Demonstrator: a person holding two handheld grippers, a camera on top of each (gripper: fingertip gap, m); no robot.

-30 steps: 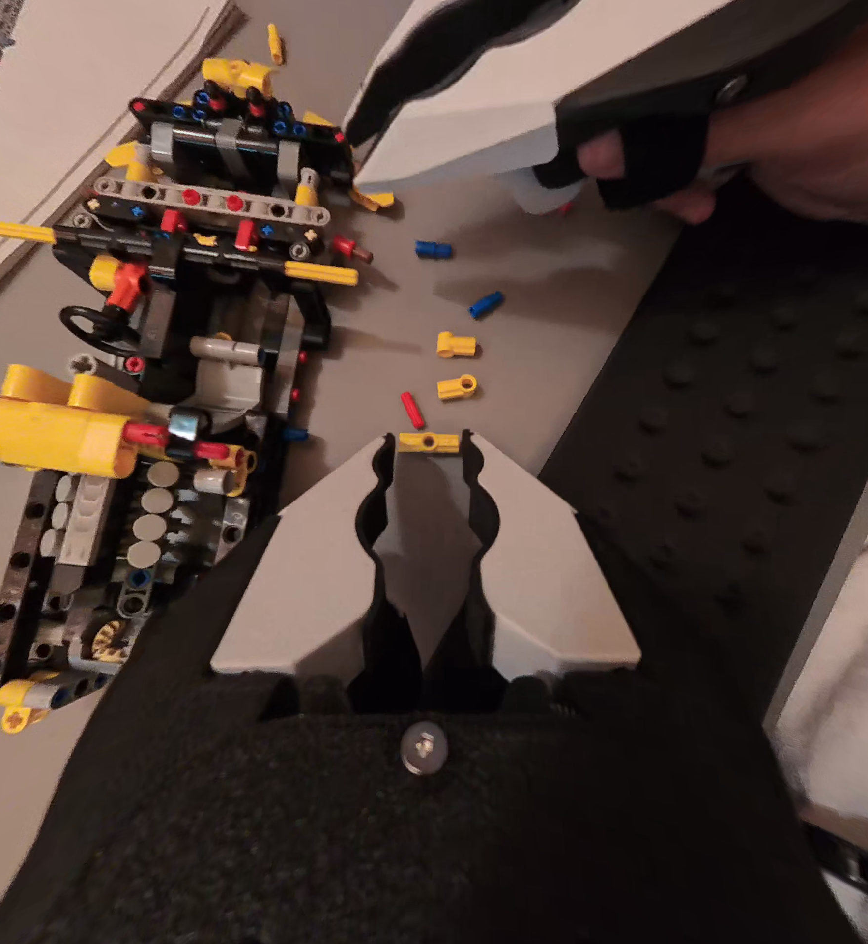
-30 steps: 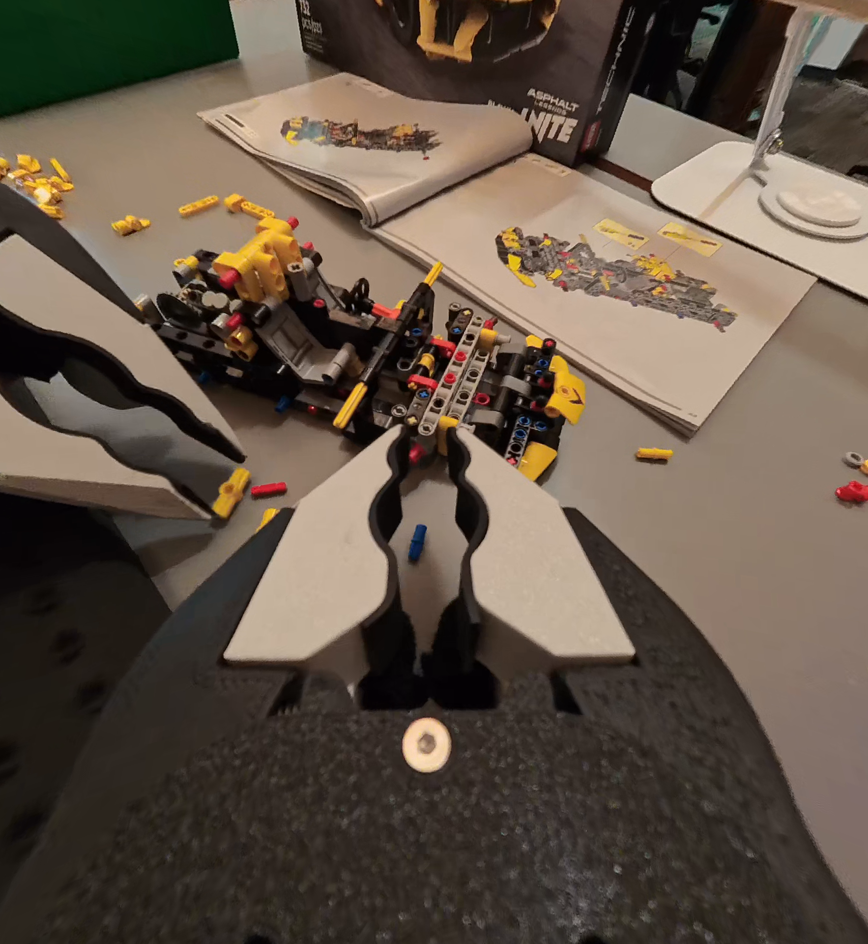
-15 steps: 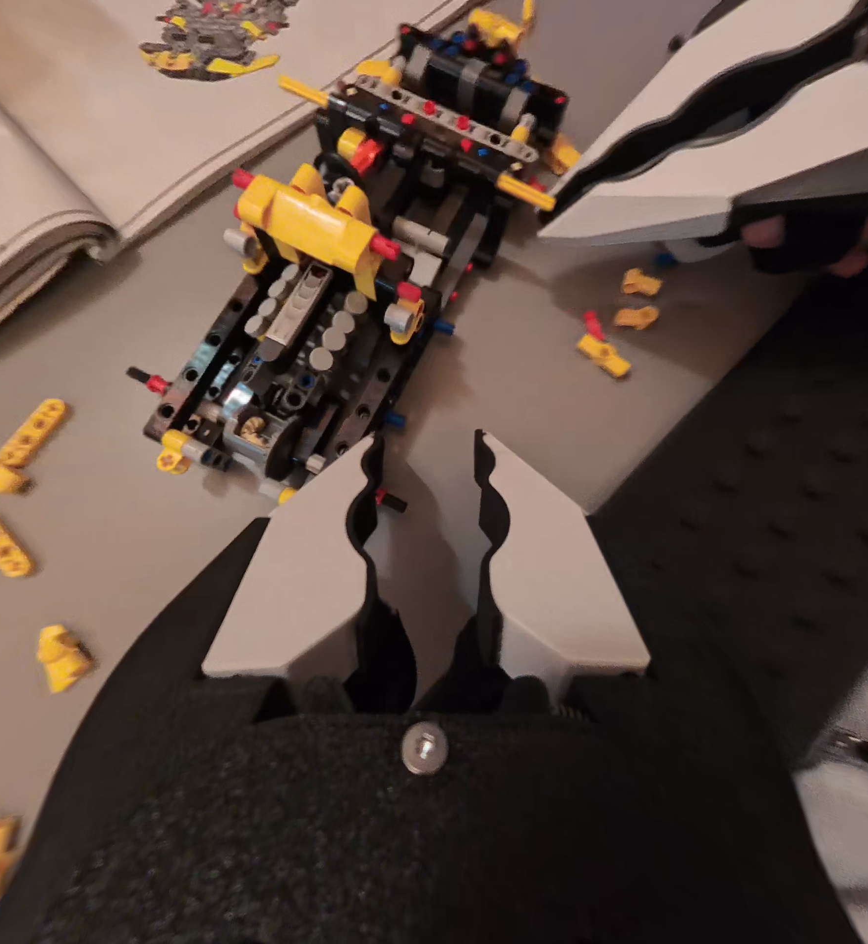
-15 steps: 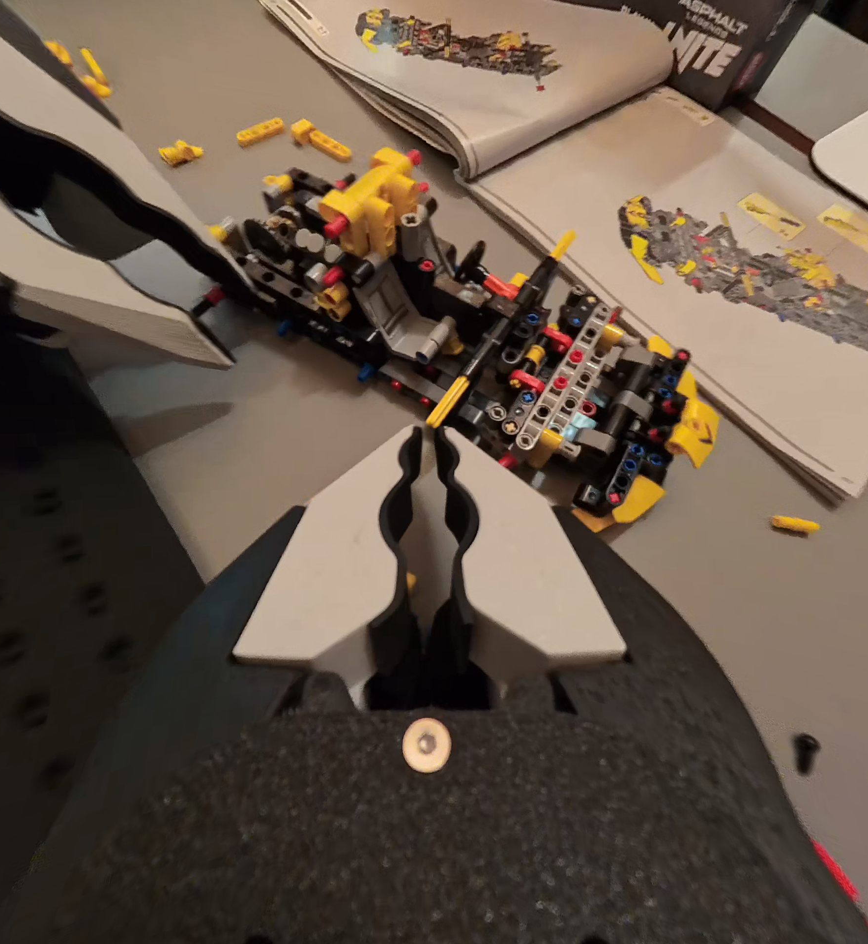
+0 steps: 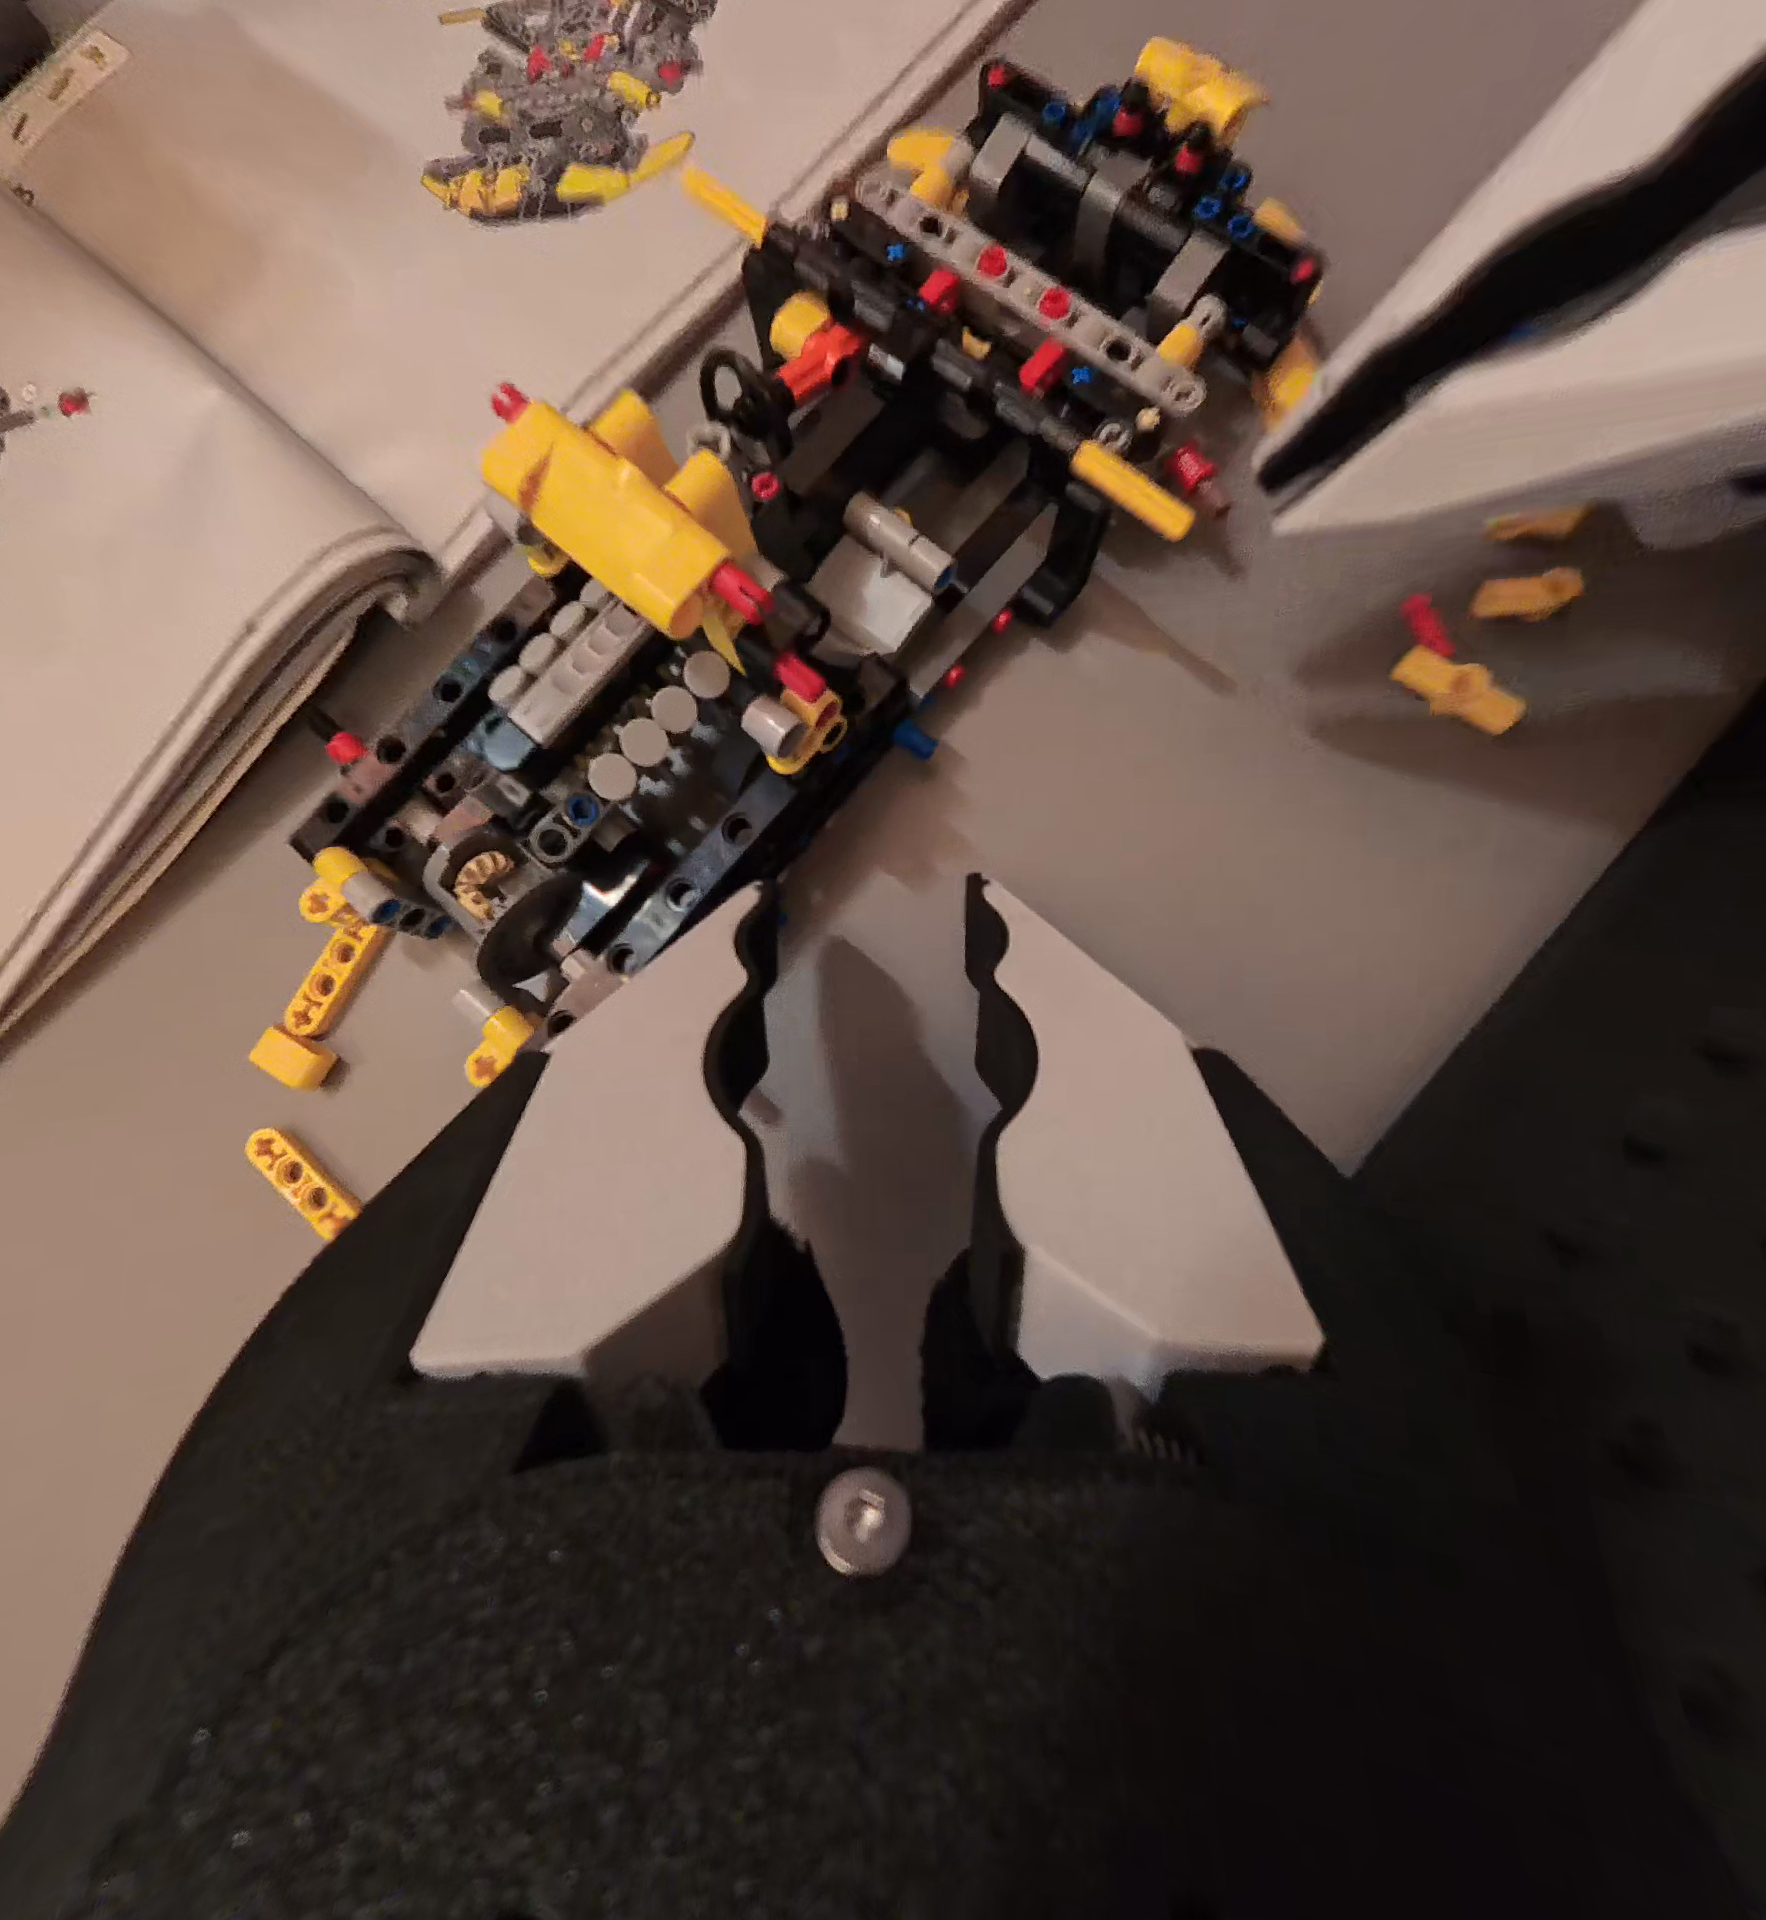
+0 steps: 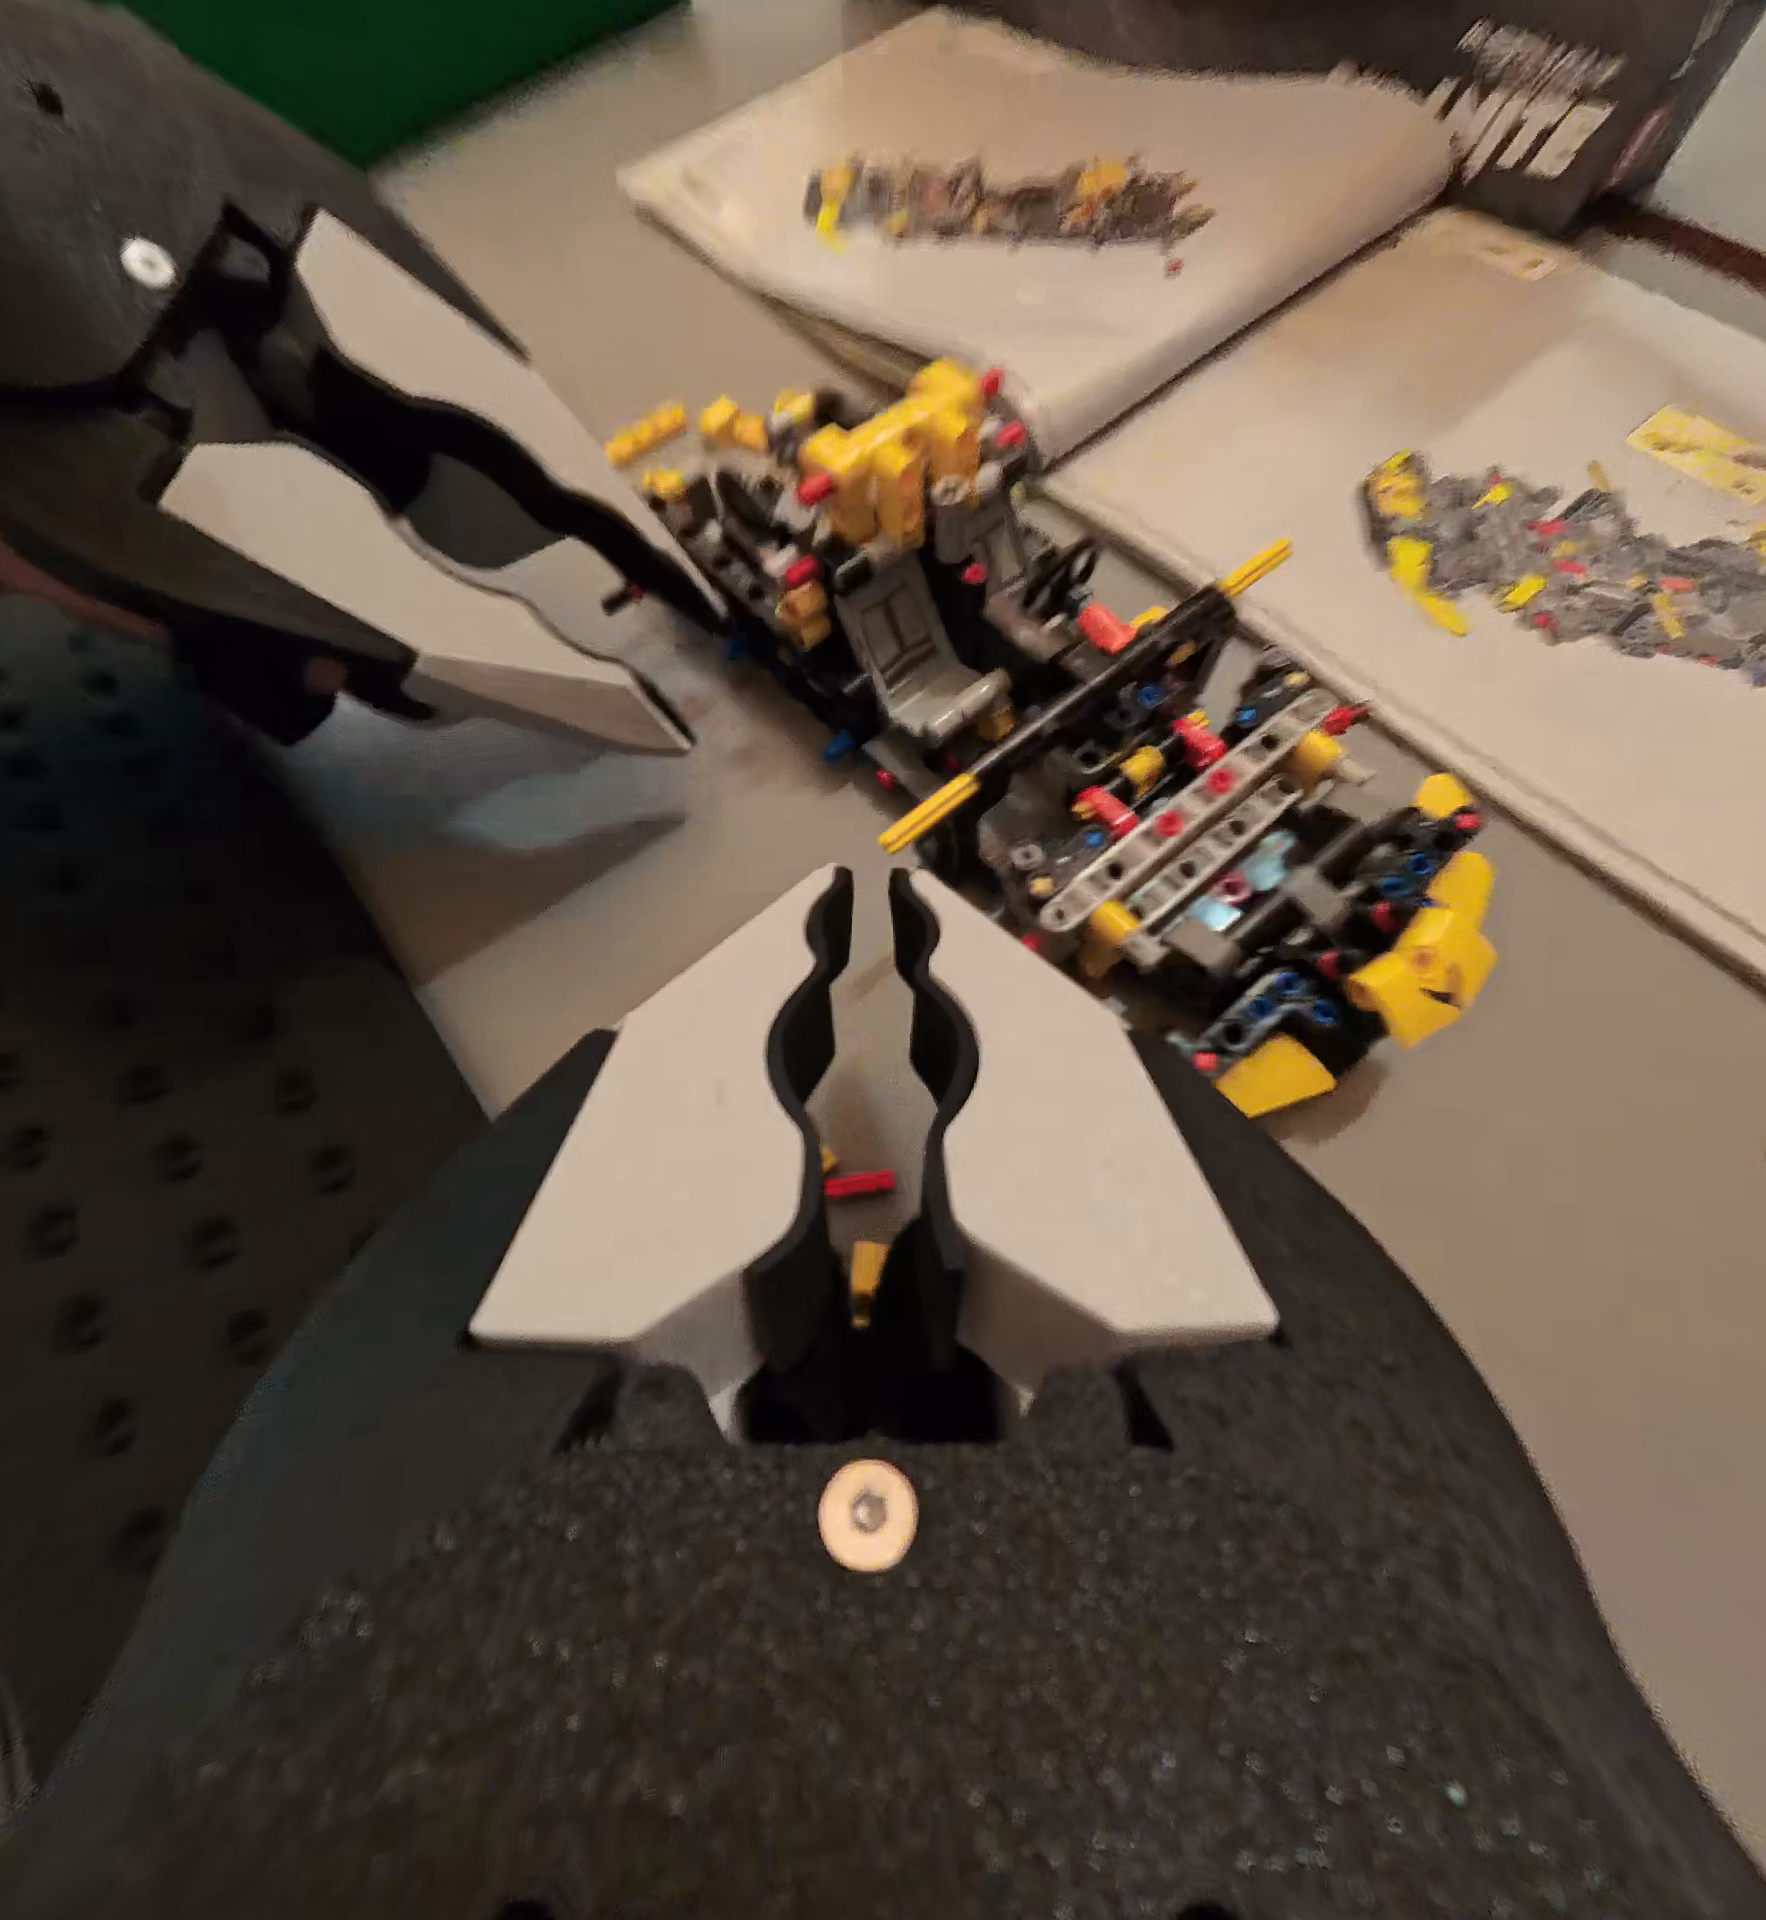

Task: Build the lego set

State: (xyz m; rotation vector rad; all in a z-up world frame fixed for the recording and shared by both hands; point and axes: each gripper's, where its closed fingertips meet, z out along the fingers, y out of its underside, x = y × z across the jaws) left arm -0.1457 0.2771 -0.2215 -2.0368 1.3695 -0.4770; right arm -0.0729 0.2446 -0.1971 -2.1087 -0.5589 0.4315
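The partly built black, grey and yellow lego car [image 5: 806, 582] lies on the grey table and also shows in the right wrist view [image 6: 1014, 675]. My left gripper [image 5: 868, 904] is open and empty, with its tips just at the car's rear corner; in the right wrist view [image 6: 692, 675] it reaches in from the left. My right gripper [image 6: 871, 883] is almost closed, with a thin gap and nothing visible between its tips. It hovers beside the car's front part. Through its fingers I see a red pin [image 6: 858, 1184] and a yellow piece [image 6: 868, 1268] on the table. In the left wrist view it [image 5: 1268, 499] enters at top right.
Open instruction booklets [image 5: 183, 416] [image 6: 1481, 623] lie behind the car, with the set's box [image 6: 1533, 104] at the back. Loose yellow connectors [image 5: 1450, 686] and yellow beams [image 5: 323, 987] are scattered around. A black studded mat [image 5: 1637, 1143] covers the near side. Left tips to right tips: about 9 cm. The right tips stand about 7 cm off the red pin [image 6: 858, 1184]. It turns up in the left wrist view [image 5: 1424, 631] as well.
My left gripper has swung from the loose pieces to the car's rear end and stayed open. My right gripper has narrowed from open to almost closed and moved closer along the car's side.
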